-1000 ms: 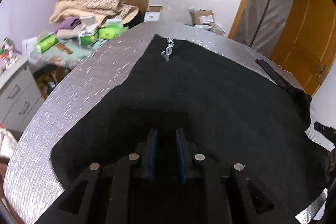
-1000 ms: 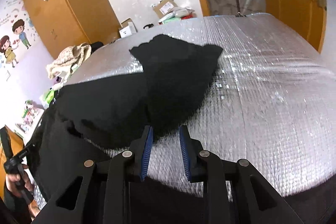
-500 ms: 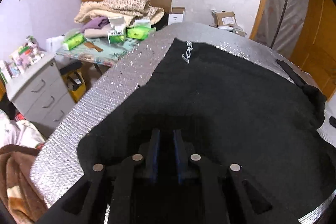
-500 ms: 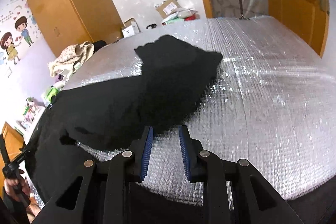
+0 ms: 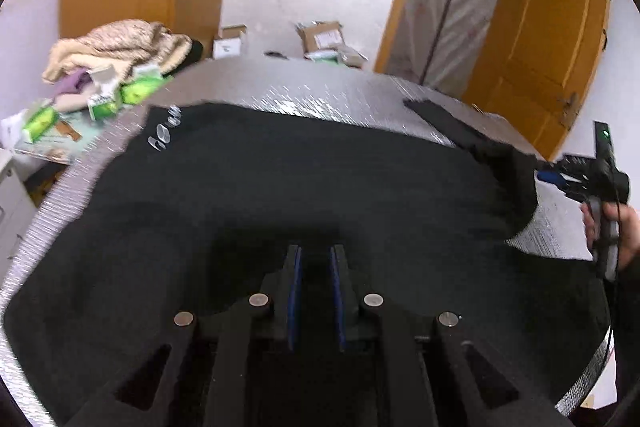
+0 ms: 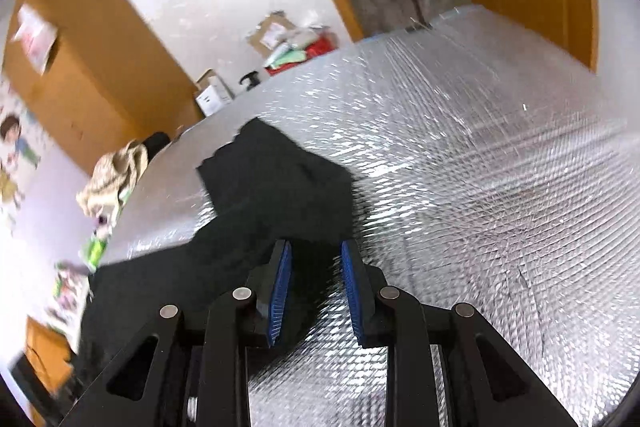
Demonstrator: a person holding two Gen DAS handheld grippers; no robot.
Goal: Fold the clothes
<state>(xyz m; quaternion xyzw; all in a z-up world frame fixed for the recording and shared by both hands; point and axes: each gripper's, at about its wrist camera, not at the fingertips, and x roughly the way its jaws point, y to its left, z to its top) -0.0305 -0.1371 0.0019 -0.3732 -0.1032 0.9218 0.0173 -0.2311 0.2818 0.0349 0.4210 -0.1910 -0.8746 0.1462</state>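
Observation:
A black garment (image 5: 320,179) with a pale logo (image 5: 164,131) lies spread over the silver foil table (image 5: 320,87). My left gripper (image 5: 316,259) is low over its near part, pads a narrow gap apart. Black cloth on black hides whether fabric is pinched there. One sleeve (image 6: 276,187) of the garment lies folded across the foil (image 6: 480,187). My right gripper (image 6: 316,259) hovers at the sleeve's near edge with its jaws opening. Cloth shows behind the gap, and the pads do not press on it. In the left wrist view the right gripper (image 5: 560,179) is at the garment's right end, held by a hand (image 5: 616,227).
A heap of blankets (image 5: 116,43) and green packets (image 5: 140,91) sit on a low surface beyond the table's far left. Cardboard boxes (image 5: 324,35) lie on the floor by the wall. An orange door (image 5: 552,39) stands to the right and a wardrobe (image 6: 80,67) to the left.
Both views have swung sideways. The right gripper's jaws stand wider and the sleeve's edge now reaches its fingers. The right gripper and its hand have come into the left wrist view.

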